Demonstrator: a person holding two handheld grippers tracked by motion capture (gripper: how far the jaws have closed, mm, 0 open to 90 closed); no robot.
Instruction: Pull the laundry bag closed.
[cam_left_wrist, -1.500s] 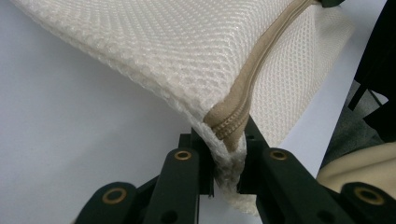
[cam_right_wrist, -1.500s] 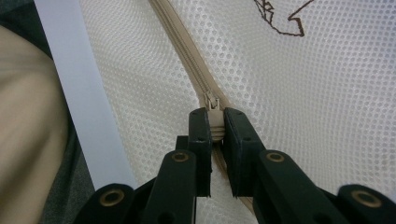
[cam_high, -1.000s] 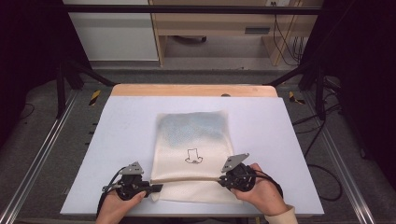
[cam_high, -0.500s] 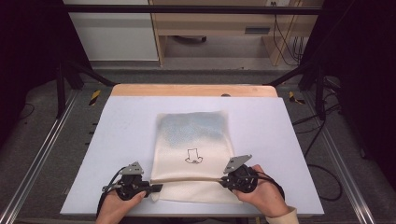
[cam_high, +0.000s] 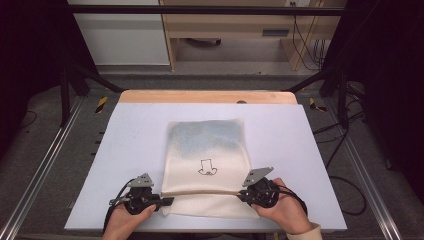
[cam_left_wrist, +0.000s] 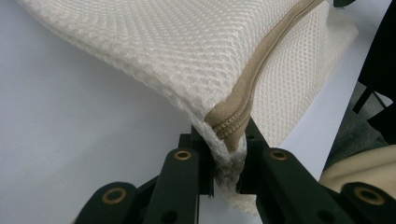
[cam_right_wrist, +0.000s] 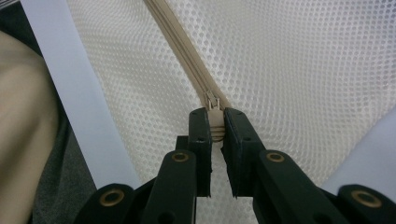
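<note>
A cream mesh laundry bag (cam_high: 206, 150) lies flat in the middle of the white table top (cam_high: 125, 145), with a small black drawing printed on it. A beige zipper (cam_high: 202, 192) runs across its near end. My left gripper (cam_high: 162, 202) is shut on the bag's left corner (cam_left_wrist: 226, 140), where the zipper tape ends. My right gripper (cam_high: 243, 196) is shut on the zipper pull (cam_right_wrist: 214, 122) at the zipper's right end, its jaws pinching the tab just behind the metal slider (cam_right_wrist: 212, 100). A hand holds each gripper at the table's near edge.
A wooden strip (cam_high: 205, 96) borders the table's far edge. Black frame posts (cam_high: 67, 80) stand at both far corners, and metal rails (cam_high: 40, 170) run along the sides. Cables (cam_high: 345, 185) trail on the floor at the right.
</note>
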